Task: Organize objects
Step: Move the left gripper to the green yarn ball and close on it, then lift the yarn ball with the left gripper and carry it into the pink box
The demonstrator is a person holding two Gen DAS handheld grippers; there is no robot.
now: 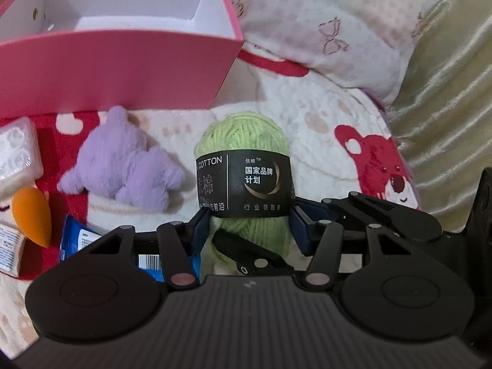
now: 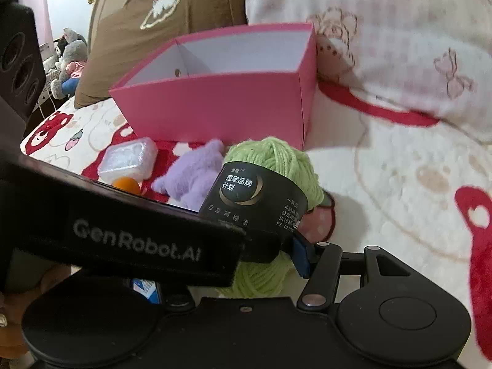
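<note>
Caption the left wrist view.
Left gripper clamps green yarn ball before an open pink box.

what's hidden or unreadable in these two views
- Left wrist view: the blue packet is mostly covered by the left gripper; its print cannot be read.
- Left wrist view: the near part of the pink box floor is hidden behind its front wall.
- Right wrist view: the right gripper has its left finger hidden by the other gripper's black body, so its hold on the green yarn is unclear.
</note>
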